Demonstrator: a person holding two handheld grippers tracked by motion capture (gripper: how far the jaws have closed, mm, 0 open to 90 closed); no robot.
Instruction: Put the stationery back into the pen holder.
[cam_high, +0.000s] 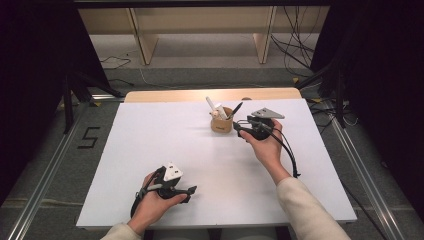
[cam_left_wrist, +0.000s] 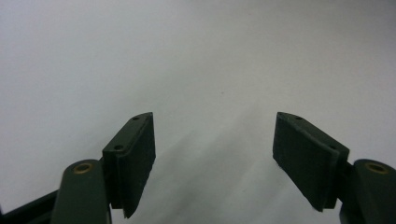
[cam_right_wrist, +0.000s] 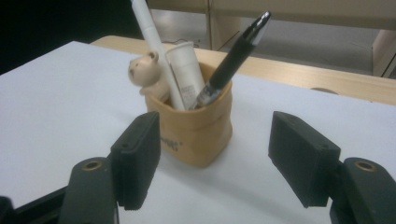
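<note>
table (cam_high: 150, 150), white top, bare apart from one cluster near its far edge; right gripper (cam_high: 239, 128), jaws spread wide and empty, just beside the holder, which stands beyond its tips in the right gripper view; left gripper (cam_high: 190, 192), jaws likewise parted on nothing, resting low at the near edge, well apart from the work; tan pen holder (cam_right_wrist: 194, 133), upright, soft-sided; white pen (cam_right_wrist: 152, 42), white tube (cam_right_wrist: 187, 70) and black pen (cam_right_wrist: 231, 58), all standing inside it, leaning; small bear figure (cam_right_wrist: 145, 70) at its rim; judged status: items look stowed, nothing loose on the table, little apparently left beyond drawing the right hand away.
</note>
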